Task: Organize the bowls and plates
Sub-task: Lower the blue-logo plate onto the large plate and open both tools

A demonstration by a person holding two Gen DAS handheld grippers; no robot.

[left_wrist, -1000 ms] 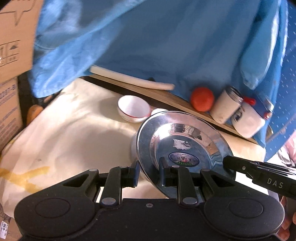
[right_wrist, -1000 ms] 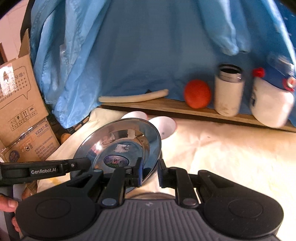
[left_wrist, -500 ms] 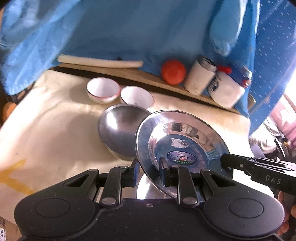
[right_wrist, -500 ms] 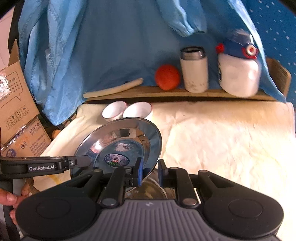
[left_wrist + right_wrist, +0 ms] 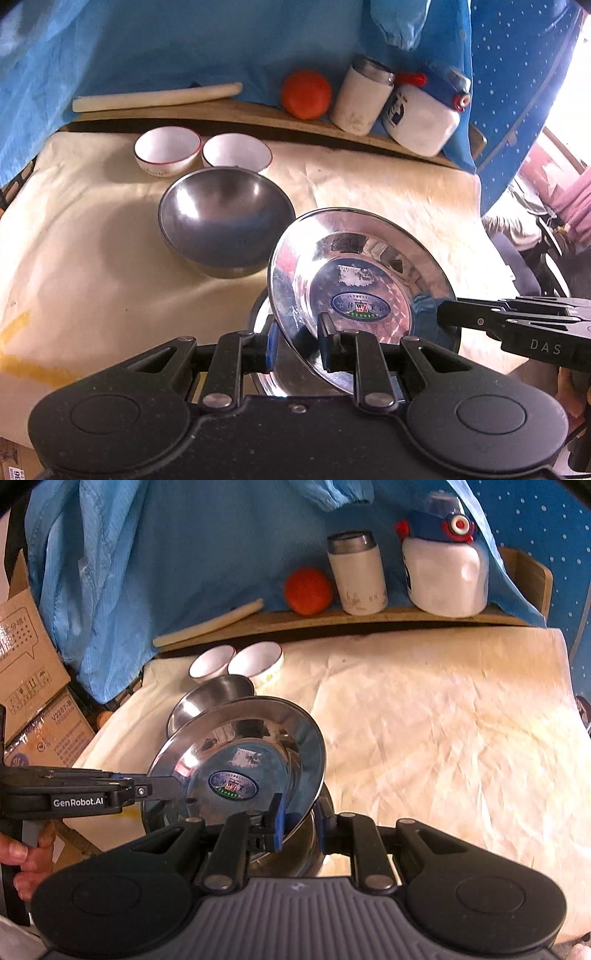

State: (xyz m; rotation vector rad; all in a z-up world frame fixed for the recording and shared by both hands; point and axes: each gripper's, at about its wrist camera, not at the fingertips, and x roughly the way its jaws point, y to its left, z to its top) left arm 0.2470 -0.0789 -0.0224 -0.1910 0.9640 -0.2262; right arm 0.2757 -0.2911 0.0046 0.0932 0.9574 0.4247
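Cream cloth (image 5: 424,720); both grippers (L (image 5: 297,341), R (image 5: 299,821)) clamp steel plate (image 5: 354,280).

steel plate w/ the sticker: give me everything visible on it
The steel plate is round, shiny and mirror-like, with a wide flat rim and a shallow well that carries an oval blue-and-green sticker. It is held tilted above the cloth-covered table. The left gripper and the right gripper each have their jaws shut on its rim, at opposite sides. Another shiny steel dish lies partly hidden beneath it; whether they touch is unclear.
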